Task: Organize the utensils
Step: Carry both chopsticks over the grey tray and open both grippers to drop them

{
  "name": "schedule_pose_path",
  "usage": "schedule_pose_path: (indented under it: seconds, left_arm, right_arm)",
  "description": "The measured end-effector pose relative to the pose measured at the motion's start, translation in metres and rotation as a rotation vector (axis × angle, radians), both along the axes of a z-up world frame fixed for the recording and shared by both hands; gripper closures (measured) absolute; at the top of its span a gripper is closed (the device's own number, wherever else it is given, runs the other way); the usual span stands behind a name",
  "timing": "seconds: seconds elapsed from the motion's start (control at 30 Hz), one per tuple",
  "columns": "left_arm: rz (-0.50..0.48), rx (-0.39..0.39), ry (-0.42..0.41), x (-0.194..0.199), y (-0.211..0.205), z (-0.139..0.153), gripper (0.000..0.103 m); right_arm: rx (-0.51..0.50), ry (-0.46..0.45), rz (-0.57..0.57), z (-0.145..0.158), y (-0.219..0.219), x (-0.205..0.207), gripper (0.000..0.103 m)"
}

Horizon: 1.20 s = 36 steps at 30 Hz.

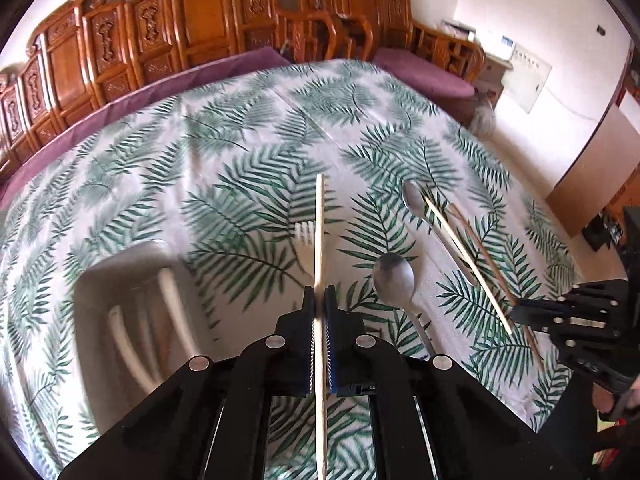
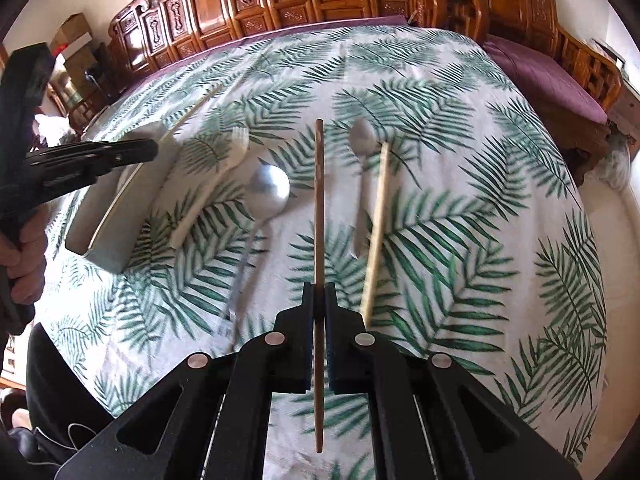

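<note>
Palm-leaf tablecloth [image 2: 460, 208], seen from the right wrist. At 9 o'clock, left gripper [image 1: 319, 294] clamps a pale chopstick [image 1: 319, 232] over what looks like a grey tray [image 2: 116, 216]. Centre: right gripper [image 2: 319, 290] pinches a dark chopstick [image 2: 319, 200]. Fork [image 2: 216, 184] and two spoons [image 2: 272, 188] lie between.

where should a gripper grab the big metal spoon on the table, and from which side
Probably the handle, not the bowl. The big metal spoon lies flat on the tablecloth with its round bowl too wide and curved to pinch; its thin straight handle runs toward the camera. Come from above, jaws across the handle around mid-length, where the white fork to its left stands clear.
</note>
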State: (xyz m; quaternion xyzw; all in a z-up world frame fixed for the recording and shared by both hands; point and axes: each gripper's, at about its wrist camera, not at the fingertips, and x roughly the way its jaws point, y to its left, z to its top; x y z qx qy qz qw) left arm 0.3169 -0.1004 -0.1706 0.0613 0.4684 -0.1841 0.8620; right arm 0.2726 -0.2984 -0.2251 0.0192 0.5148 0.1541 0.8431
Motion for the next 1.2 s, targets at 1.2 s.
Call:
schedule_pose_path:
  seconds: [1.2]
  left_arm:
    - [0.253,-0.060,-0.069,-0.028,0.177,0.018,0.088]
  right_arm:
    - [0.061,-0.059,0.281,0.059,0.227,0.040,0.097]
